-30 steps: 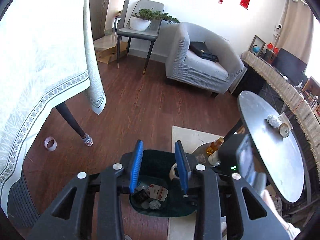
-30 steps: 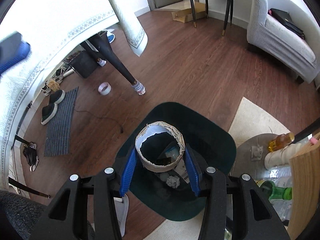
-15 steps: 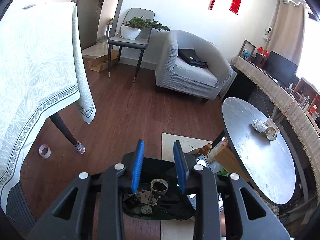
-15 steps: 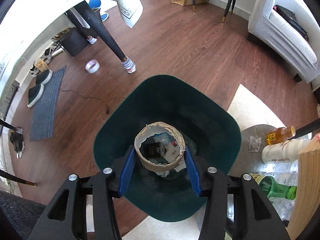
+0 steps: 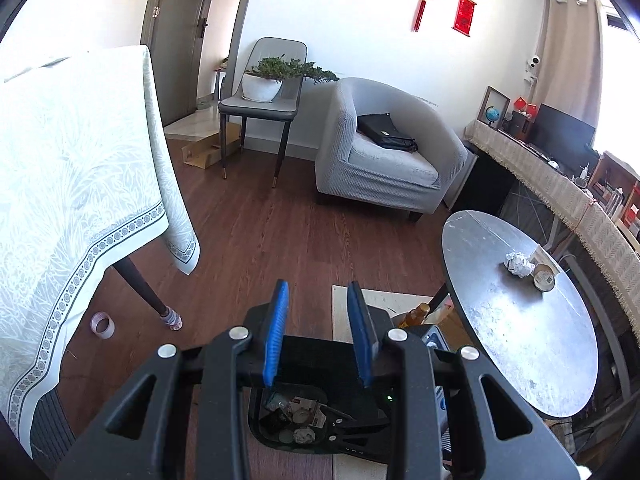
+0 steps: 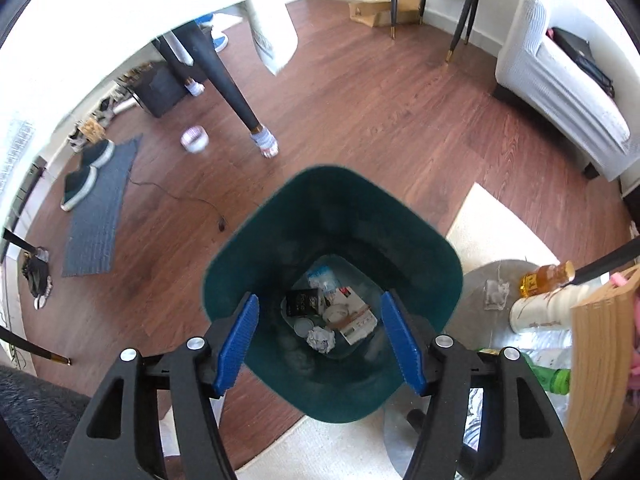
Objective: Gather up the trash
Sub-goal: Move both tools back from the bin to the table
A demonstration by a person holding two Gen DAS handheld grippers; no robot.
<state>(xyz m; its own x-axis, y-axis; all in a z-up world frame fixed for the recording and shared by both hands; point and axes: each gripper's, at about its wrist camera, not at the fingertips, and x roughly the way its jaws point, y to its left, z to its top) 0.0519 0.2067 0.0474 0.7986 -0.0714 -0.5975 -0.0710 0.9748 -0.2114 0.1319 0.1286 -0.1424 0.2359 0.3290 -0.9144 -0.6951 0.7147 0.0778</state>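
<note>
The right tool (image 6: 320,344) hangs over the dark green bin (image 6: 256,252) on the floor, its jaws opening with nothing between them. Scraps lie at the bin's bottom, among them a crumpled paper ball (image 6: 321,339) and what looks like a tape core, though it is hard to tell. The left tool (image 5: 318,336) is partly open and empty. On the round worktop (image 5: 520,344), near its far edge, sits another crumpled paper (image 5: 518,265) beside a small jar (image 5: 544,277).
</note>
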